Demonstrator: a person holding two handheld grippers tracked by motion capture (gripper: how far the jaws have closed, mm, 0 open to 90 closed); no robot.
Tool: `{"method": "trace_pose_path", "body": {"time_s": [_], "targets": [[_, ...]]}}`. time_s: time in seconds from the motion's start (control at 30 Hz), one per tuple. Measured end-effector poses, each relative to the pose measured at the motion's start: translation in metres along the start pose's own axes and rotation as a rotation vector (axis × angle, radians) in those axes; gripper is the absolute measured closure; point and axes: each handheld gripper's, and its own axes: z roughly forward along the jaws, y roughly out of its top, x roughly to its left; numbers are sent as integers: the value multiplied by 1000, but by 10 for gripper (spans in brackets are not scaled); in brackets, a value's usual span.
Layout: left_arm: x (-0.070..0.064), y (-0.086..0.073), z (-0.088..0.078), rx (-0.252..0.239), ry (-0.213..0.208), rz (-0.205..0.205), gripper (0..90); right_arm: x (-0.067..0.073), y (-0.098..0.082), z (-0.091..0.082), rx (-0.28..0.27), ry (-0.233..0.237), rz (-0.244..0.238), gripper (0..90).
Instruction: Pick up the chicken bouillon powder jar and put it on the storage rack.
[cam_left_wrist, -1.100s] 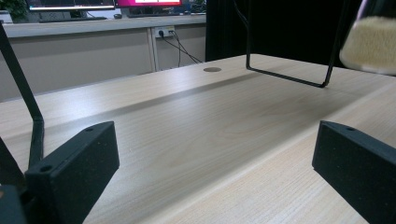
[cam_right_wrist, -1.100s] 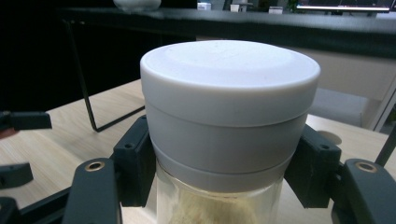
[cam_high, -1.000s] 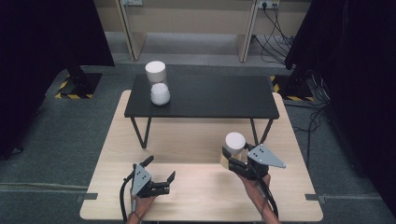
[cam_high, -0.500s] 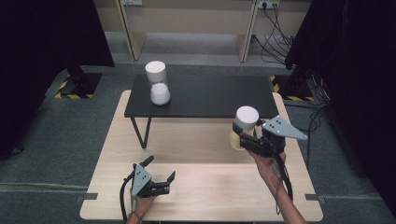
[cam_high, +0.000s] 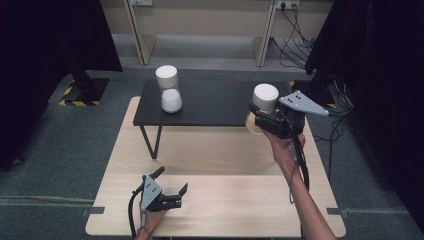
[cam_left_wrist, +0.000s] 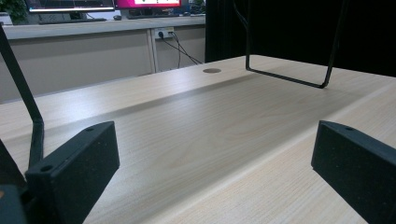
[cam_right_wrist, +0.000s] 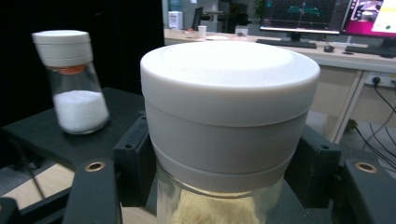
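Right gripper (cam_high: 264, 120) is clamped on a glass jar (cam_high: 262, 107) with a white lid, yellowish powder in the bottom, held upright in the air over the right end of the black shelf (cam_high: 215, 105), near its front edge. In the right gripper view the jar (cam_right_wrist: 229, 135) sits between both black jaws, pads pressing on the glass just under the lid. Grey plate on top of that gripper points to the right, cable trails down along the person's forearm.

Second jar (cam_high: 169, 89), same white lid, white powder inside, stands upright on the left part of the black shelf, well apart from the held one; in the right gripper view it (cam_right_wrist: 70, 79) is up left, resting on the dark shelf top.

Left gripper (cam_high: 171, 191) rests low over the front of the light wooden table (cam_high: 225, 160), jaws spread wide, nothing between them. Left gripper view: both black pads (cam_left_wrist: 77, 168) far apart with bare wood (cam_left_wrist: 201, 135) between, a black shelf leg (cam_left_wrist: 285, 77) standing on the table farther off.

Shelf stands on thin black legs on the far half of the table
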Motion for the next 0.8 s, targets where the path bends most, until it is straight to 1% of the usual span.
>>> {"method": "trace_pose_path", "body": {"time_s": [0.1,0.23,0.33,0.43,0.53,0.8], "targets": [[0,0,0,-1,-1,0,2,0,4,10,12,-21,5,351],[1,0,0,-3,-1,-6,2,-1,10,24,11,-47,25,351],[1,-1,0,-6,-2,-9,2,1,16,36,16,-70,15,351],[1,-1,-1,-3,-3,-6,3,2,19,46,14,-78,23,351],[1,-1,0,-7,-4,-10,3,4,22,54,19,-87,13,351],[1,-1,-1,-8,-4,-12,3,9,27,74,25,-90,12,351]]}}
